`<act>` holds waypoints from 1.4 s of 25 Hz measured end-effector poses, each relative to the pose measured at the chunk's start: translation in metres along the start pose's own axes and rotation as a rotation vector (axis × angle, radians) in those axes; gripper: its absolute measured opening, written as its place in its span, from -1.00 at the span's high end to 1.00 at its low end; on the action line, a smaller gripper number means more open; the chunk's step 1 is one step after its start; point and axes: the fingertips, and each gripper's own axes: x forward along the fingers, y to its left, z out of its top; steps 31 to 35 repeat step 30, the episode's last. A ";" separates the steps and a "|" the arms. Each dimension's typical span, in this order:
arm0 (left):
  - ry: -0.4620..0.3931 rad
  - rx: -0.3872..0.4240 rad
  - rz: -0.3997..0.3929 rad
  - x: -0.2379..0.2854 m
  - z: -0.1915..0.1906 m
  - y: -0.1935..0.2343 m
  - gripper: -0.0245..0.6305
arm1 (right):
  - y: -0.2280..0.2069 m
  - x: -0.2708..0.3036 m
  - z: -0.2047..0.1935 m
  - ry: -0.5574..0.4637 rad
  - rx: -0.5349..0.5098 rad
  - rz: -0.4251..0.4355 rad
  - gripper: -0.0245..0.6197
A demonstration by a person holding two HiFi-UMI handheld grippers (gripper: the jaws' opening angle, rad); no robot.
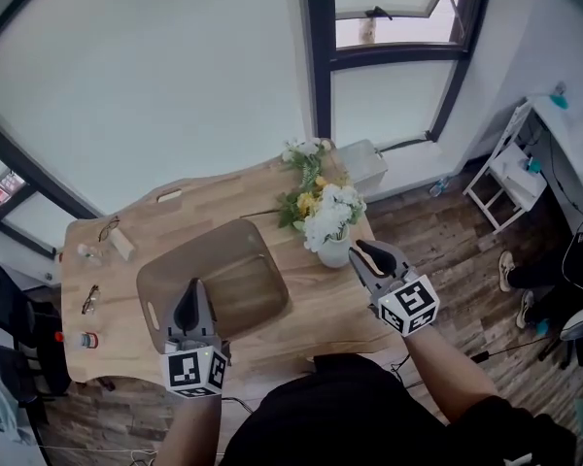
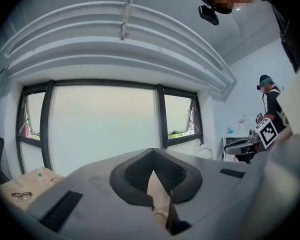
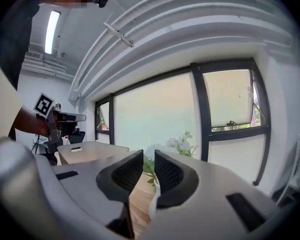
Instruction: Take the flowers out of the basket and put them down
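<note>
A brown basket [image 1: 214,278] sits on the wooden table [image 1: 321,309], and I see nothing inside it. White and yellow flowers [image 1: 328,212] stand in a white vase [image 1: 334,252] just right of the basket. More white flowers [image 1: 304,151] lie at the table's far edge. My left gripper [image 1: 188,297] hovers over the basket's near rim, its jaws meeting at the tips [image 2: 152,151] with nothing in them. My right gripper [image 1: 363,250] is beside the vase, on its right. A narrow gap shows between its jaws [image 3: 149,160], which are empty; flowers [image 3: 177,145] show beyond them.
On the table's left part lie two pairs of glasses [image 1: 90,299] [image 1: 108,229], a small bottle [image 1: 87,340] and a white block [image 1: 122,245]. A white box [image 1: 361,163] stands past the far edge. A black chair [image 1: 10,318] is at the left, a white rack [image 1: 505,178] at the right.
</note>
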 end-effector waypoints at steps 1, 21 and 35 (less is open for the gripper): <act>0.000 -0.003 -0.004 0.000 -0.001 -0.001 0.93 | 0.000 -0.003 0.005 -0.009 0.000 -0.006 0.67; 0.001 -0.026 0.005 0.008 -0.002 0.008 0.93 | -0.028 -0.013 0.025 -0.028 0.006 -0.110 0.85; -0.013 -0.021 0.013 0.010 0.004 0.013 0.93 | -0.033 -0.008 0.022 -0.033 0.024 -0.120 0.85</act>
